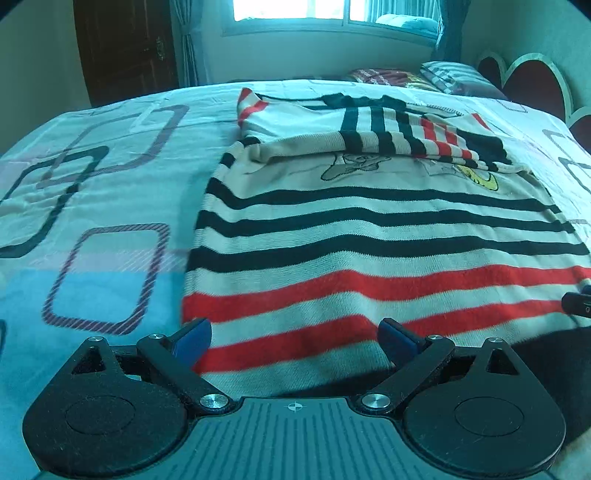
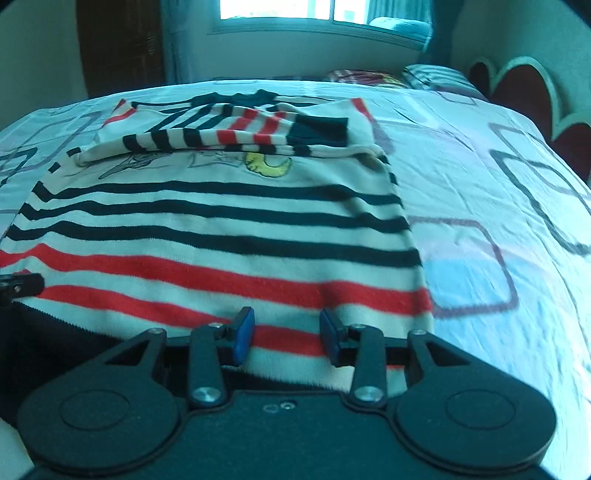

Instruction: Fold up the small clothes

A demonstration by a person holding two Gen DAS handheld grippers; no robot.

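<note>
A cream sweater [image 1: 369,236] with black and red stripes lies flat on the bed, its sleeves folded across the chest above a cartoon print. It fills the middle of the right wrist view too, as the sweater [image 2: 221,236]. My left gripper [image 1: 295,339] is open wide over the near hem, close to the sweater's left edge, with nothing between its blue pads [image 1: 195,339]. My right gripper [image 2: 288,334] hovers over the hem near the right edge. Its jaws stand part open and do not pinch the cloth. A dark band runs along the sweater's near edge.
The bed sheet [image 1: 92,221] is pale blue with rounded-square outlines. Pillows [image 1: 454,75] and a red heart-shaped headboard [image 1: 532,85] lie at the far right. A window [image 1: 295,11], curtains and a dark wooden door [image 1: 125,51] stand behind the bed.
</note>
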